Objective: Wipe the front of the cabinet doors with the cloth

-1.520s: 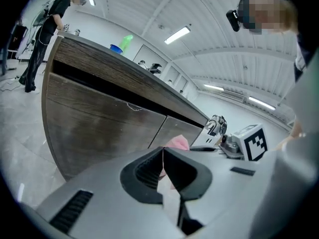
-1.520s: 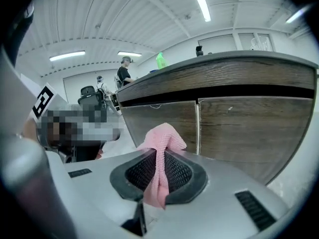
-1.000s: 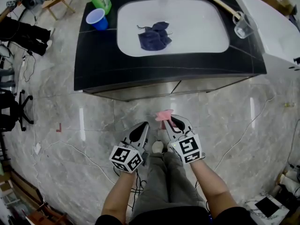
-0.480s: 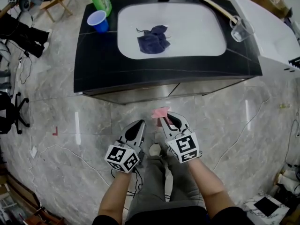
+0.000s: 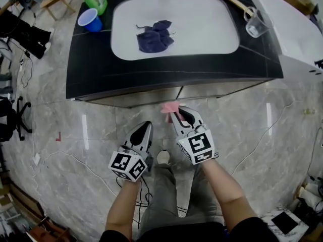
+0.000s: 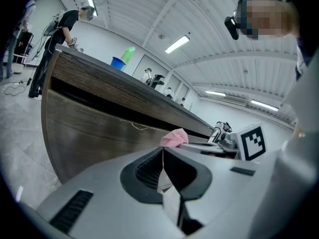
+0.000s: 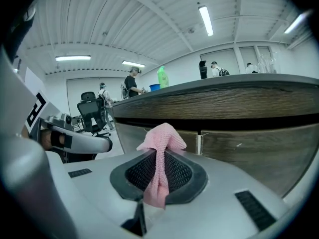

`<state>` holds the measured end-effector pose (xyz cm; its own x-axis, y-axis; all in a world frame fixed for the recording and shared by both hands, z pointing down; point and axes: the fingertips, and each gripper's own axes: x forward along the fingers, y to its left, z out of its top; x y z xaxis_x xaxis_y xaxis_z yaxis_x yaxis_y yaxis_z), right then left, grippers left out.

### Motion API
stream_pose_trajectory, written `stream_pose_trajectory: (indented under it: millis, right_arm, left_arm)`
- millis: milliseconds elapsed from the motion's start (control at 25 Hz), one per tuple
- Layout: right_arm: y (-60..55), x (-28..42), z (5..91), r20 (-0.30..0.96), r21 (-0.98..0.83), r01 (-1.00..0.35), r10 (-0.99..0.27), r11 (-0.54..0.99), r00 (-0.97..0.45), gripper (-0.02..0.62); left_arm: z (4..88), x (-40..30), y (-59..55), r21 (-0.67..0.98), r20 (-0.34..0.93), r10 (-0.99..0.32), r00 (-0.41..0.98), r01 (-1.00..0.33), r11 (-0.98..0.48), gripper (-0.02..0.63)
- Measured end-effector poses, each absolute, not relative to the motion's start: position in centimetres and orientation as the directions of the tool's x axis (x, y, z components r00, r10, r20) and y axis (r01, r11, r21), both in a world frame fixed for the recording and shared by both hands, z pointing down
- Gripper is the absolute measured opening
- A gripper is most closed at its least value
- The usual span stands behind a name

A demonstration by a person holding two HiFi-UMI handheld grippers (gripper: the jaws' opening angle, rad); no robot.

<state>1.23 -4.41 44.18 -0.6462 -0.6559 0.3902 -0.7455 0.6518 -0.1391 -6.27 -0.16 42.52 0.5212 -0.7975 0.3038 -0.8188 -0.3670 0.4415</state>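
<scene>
Fingers (image 7: 142, 172) of the right gripper (image 7: 159, 158) are clenched on a pink knitted cloth (image 7: 162, 136). It is bunched in a small tuft above the tips, near the brown wood-grain cabinet doors (image 7: 254, 151). The left gripper (image 6: 163, 156) fingers are pressed together, holding nothing.

Left gripper (image 6: 163, 153): jaws are sitting together, empty.
Cloth (image 6: 174, 138): pink, is bunching just beyond them, before the cabinet doors (image 6: 94, 126).
Blue cup (image 6: 117, 62), green bottle (image 6: 128, 54): are standing on top.
</scene>
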Motion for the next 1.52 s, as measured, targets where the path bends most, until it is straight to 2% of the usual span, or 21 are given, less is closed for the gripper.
stream_pose_trajectory:
  millis: [800, 1520]
  right_arm:
    - [-10.0, 11.8, 46.1, 0.392, -0.129, -0.754, -0.666, 0.644, -0.635, 0.054]
    - [-11.9, 26.1, 47.5, 0.414, -0.100, -0.821, -0.726, 0.562, -0.548, 0.054]
  left_arm:
    - [44.0, 5.6, -4.6, 0.452, 0.300, -0.782, 0.546, -0.803, -0.388, 0.009]
    - [45.2, 16.8, -6.3, 0.468, 0.306, -0.742, 0.597, -0.773, -0.429, 0.009]
